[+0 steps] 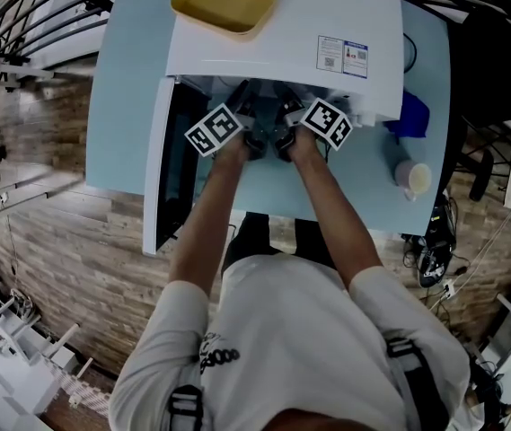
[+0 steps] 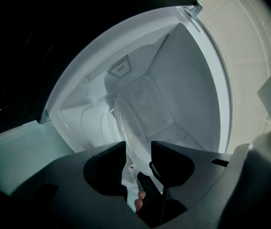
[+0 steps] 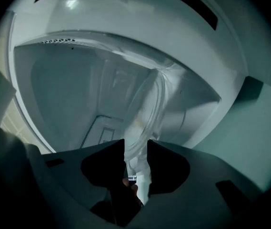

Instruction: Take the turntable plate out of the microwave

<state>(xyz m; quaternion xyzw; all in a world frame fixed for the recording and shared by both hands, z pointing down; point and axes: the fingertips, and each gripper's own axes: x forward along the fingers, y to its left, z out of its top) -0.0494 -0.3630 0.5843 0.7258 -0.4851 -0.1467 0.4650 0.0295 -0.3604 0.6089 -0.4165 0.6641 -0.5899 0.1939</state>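
Observation:
The white microwave (image 1: pixel 282 34) stands on a light blue table (image 1: pixel 116 106) with its door (image 1: pixel 167 173) swung open to the left. Both hands reach into its opening. The clear glass turntable plate (image 2: pixel 120 123) shows edge-on inside the cavity. Its rim runs into the gap of my left gripper (image 2: pixel 138 149), whose jaws sit against it on both sides. In the right gripper view the same plate (image 3: pixel 150 106) fills the gap of my right gripper (image 3: pixel 136 149). In the head view the left gripper (image 1: pixel 251 115) and right gripper (image 1: pixel 284 115) sit side by side, tips hidden under the microwave's top.
A yellow tray (image 1: pixel 224 0) lies on top of the microwave. A cup (image 1: pixel 415 178) and a blue object (image 1: pixel 408 115) stand on the table to the right. The open door blocks the left side. The white cavity walls (image 2: pixel 187 94) close in around both grippers.

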